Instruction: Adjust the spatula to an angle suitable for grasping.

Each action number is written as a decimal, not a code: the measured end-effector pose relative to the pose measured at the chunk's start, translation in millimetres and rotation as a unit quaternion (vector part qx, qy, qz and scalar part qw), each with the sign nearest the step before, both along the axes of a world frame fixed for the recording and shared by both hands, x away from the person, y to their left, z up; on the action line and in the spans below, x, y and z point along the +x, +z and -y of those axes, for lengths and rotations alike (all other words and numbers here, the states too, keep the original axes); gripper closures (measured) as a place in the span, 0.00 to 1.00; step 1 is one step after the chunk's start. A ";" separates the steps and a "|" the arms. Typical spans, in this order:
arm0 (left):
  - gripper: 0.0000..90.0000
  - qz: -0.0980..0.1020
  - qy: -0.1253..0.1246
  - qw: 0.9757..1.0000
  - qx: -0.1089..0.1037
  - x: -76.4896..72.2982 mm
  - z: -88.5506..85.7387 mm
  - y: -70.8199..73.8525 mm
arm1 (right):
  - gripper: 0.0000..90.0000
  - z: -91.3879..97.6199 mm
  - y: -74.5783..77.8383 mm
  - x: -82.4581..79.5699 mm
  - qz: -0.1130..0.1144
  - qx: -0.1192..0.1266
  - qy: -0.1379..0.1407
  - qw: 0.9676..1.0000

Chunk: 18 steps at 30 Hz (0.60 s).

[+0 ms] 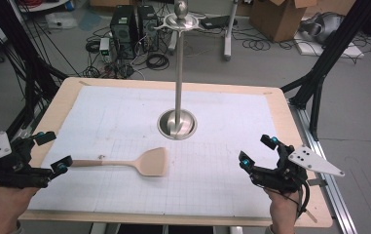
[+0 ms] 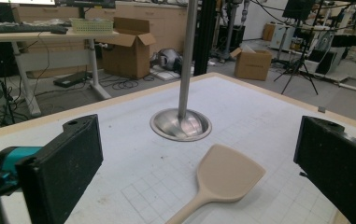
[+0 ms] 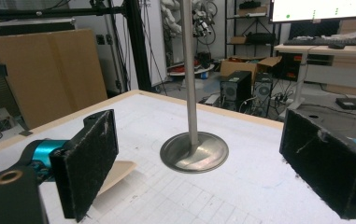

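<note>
A beige spatula [image 1: 151, 162] lies flat on the white grid mat [image 1: 222, 185], with its blade toward the middle and its handle pointing left. My left gripper [image 1: 54, 152] is open at the table's left edge, and the handle's end lies right by its nearer fingertip. In the left gripper view the spatula [image 2: 227, 176] lies ahead between the spread jaws of my left gripper [image 2: 199, 161], ungripped. My right gripper [image 1: 257, 150] is open and empty near the front right. In the right gripper view its left jaw hides part of the spatula [image 3: 122, 171].
A metal stand [image 1: 177, 124] with a round base and a tall pole rises from the mat's centre, and also shows as a stand [image 2: 181, 125] and a stand [image 3: 194, 151] in the gripper views. Black frame struts flank the table. Computers, cables and cardboard boxes sit on the floor beyond.
</note>
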<state>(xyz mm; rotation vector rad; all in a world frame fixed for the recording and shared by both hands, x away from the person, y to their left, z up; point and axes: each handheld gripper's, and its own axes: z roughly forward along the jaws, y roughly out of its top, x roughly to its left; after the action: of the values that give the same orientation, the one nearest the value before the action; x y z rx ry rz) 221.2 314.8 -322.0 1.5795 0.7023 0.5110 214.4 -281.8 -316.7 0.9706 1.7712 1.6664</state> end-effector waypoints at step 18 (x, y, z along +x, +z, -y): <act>0.15 -0.011 -0.004 1.000 0.017 0.9 1.8 -2.3 | 0.12 -3.1 -2.4 3.3 -0.008 -0.004 0.008 1.000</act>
<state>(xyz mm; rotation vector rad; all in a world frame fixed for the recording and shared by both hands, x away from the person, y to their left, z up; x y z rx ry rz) 222.1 313.0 -324.2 1.6213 0.7070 0.5025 217.7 -278.7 -319.1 0.9723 1.7988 1.6638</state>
